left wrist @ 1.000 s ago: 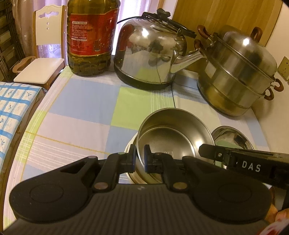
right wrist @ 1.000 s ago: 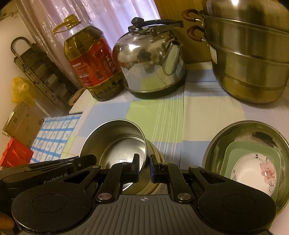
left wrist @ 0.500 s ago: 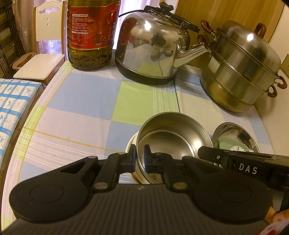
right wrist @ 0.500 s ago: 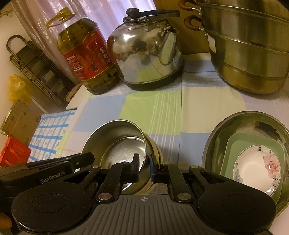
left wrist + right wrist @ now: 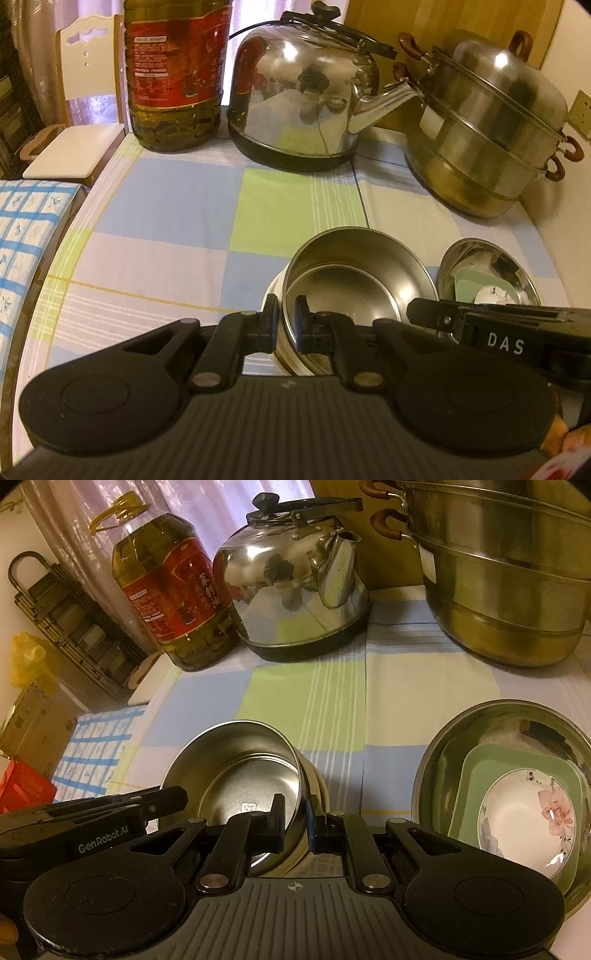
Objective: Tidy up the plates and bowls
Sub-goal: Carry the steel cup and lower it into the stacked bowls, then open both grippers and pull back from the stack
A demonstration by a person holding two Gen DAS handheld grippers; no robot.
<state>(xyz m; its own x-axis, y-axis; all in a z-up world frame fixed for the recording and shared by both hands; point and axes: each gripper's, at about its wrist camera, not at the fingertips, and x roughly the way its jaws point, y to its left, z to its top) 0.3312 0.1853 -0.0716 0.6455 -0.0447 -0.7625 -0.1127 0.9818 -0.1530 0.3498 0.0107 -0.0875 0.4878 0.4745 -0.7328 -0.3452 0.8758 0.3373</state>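
A steel bowl sits nested in a cream bowl near the table's front. My left gripper is shut on the steel bowl's near-left rim. My right gripper is shut on the same bowl's right rim, with the cream bowl beneath. To the right stands a large steel basin holding a green square plate and a white flowered bowl. The basin also shows in the left wrist view.
At the back of the checked tablecloth stand an oil bottle, a steel kettle and a stacked steamer pot. A white chair is beyond the table's left edge.
Both grippers have drawn slightly back and up with the steel bowl held between them; the view has widened a little. The basin stack has not moved.
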